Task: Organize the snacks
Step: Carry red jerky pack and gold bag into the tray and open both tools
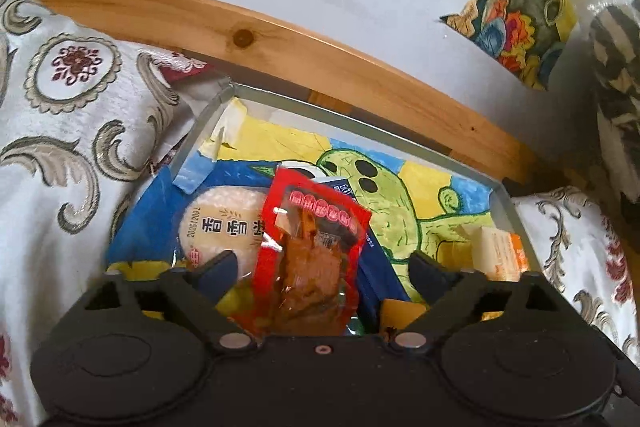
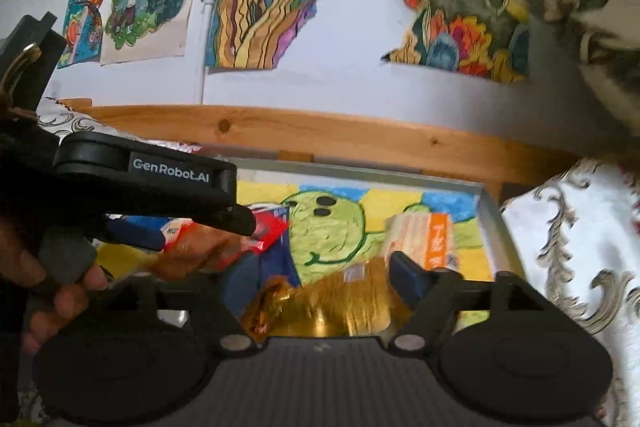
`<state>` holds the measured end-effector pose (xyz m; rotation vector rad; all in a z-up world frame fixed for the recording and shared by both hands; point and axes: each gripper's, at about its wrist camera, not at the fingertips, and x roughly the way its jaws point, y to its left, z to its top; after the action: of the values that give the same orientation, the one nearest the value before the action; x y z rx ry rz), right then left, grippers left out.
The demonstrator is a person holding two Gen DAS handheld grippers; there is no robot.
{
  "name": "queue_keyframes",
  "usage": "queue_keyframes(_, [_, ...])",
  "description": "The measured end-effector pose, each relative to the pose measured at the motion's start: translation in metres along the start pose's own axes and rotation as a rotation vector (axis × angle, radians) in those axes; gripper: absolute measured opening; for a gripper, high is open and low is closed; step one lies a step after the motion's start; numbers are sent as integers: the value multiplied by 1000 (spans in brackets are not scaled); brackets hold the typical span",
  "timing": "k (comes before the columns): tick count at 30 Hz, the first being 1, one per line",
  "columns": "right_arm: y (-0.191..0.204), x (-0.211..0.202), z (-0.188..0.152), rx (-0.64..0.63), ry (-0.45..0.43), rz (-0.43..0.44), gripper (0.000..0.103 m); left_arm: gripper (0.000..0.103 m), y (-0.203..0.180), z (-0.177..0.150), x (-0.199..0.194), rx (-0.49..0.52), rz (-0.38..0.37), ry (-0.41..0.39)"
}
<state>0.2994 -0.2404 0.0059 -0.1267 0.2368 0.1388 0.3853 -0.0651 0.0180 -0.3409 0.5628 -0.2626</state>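
With the left hand-held gripper [image 1: 322, 267] spread apart around the red packet [image 1: 310, 259] at lower centre, and the right hand-held gripper [image 2: 320, 279] equally apart, withdraw without snagging the tray [image 1: 508, 211].

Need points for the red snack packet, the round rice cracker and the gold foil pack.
red snack packet [image 1: 310, 259]: left wrist view, middle of its clear window.
round rice cracker [image 1: 224, 223]: left wrist view, printed white face.
gold foil pack [image 2: 332, 307]: right wrist view, centre of the foil.

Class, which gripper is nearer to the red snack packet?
Left. The left gripper has the red snack packet between its open fingers; the right gripper hovers further right, over a gold packet.
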Motion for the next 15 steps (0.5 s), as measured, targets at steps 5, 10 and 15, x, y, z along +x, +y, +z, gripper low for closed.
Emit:
queue_keyframes(5, [2, -19, 10, -34, -27, -41, 98, 101, -2, 4, -21, -8, -1, -19])
queue_keyframes(10, [0, -47, 24, -26, -64, -73, 103, 102, -6, 9, -52, 7, 1, -57])
queue_keyframes(15, [-3, -75, 35, -9, -78, -89, 103, 102, -10, 10, -89, 30, 23, -90])
